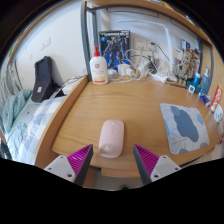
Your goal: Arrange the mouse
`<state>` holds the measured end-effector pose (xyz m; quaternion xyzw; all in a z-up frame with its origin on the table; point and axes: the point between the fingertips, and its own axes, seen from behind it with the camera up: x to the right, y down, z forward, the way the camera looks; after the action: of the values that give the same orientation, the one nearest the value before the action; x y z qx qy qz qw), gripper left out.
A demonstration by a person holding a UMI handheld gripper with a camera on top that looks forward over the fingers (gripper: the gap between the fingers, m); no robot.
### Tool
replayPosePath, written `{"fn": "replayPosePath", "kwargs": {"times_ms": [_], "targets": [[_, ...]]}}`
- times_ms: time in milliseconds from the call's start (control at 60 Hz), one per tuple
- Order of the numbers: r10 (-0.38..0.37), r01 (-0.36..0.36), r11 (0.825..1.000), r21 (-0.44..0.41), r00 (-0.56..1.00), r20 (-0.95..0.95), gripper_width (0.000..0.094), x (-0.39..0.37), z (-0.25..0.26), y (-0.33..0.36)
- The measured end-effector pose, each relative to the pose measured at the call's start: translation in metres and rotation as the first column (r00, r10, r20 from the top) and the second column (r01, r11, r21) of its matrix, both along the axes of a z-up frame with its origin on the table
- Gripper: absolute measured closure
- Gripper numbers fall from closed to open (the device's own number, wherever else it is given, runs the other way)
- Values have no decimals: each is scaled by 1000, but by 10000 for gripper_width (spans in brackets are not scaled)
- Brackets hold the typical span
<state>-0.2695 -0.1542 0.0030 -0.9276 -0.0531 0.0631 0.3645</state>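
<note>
A pale pink mouse (pixel 111 138) lies on the wooden desk (pixel 130 105), lengthwise along my fingers. My gripper (pixel 112 160) is open, its magenta pads (pixel 80 158) standing to either side of the mouse's near end with a gap on each side. The mouse rests on the desk between and just ahead of the fingertips. A grey-blue mouse mat (pixel 185 125) lies on the desk to the right, apart from the mouse.
A white bottle with a red cap (pixel 98 67) stands at the back of the desk, with cables and small items (pixel 150 66) beside it. A dark bag (pixel 44 78) sits off the desk's left side. Colourful boxes (pixel 213 95) stand at the far right.
</note>
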Motion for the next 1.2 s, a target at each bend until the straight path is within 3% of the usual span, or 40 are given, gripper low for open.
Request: {"fn": "replayPosePath", "kwargs": {"times_ms": [133,267,317,333,417,550,850,983,1200], "targets": [[-10,10,1000,-11,999,47,146,-4,-14,25],[-14,13,1000,9,999,43,251,-12,-13,44],[-15,14,1000,19,999,47,466,-14,-13,48],[-8,7,1000,19,999,40,495,-17,-13,48],[7,-8,1000,26,999,42,521,-20,-14,49],[10,-12,999,32,999,52,653,-22,-13,49],[112,-112,994,6,993,47,664,-14,4,59],[105,-113,989,99,992,74,664,40,71,89],[-8,-21,963,269,995,103,663,176,175,142]]}}
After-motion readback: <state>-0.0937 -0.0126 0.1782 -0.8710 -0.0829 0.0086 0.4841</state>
